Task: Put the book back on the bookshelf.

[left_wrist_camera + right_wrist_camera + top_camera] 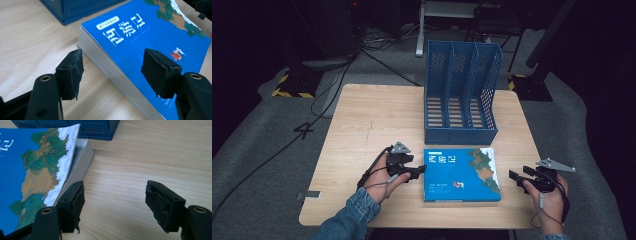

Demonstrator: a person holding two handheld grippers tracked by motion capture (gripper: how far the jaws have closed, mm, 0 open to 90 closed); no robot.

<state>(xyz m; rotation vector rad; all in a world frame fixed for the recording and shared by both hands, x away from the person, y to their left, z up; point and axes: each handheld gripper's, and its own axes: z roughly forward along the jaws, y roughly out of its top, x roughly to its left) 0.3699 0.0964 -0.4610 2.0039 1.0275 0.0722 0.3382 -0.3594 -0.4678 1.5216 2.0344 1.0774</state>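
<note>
Overall light: we see a lit table (372, 120) ringed by a dark room, the floor fading to black at the edges
Source: light falls from above, even across the wood
Shadows: soft and short under the book (150, 50) and beneath the jaws
Glare: mild sheen on the book's blue cover in the left gripper view
Sharpness: high view slightly soft and grainy; both gripper views crisp in the middle
Focus: jaw bases nearest the lens look blurred

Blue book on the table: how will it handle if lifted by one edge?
The book looks thick, so probably heavy and fairly stiff. Its soft cover already curls up at one corner, so it may flap. The glossy cover could be slippery.
</note>
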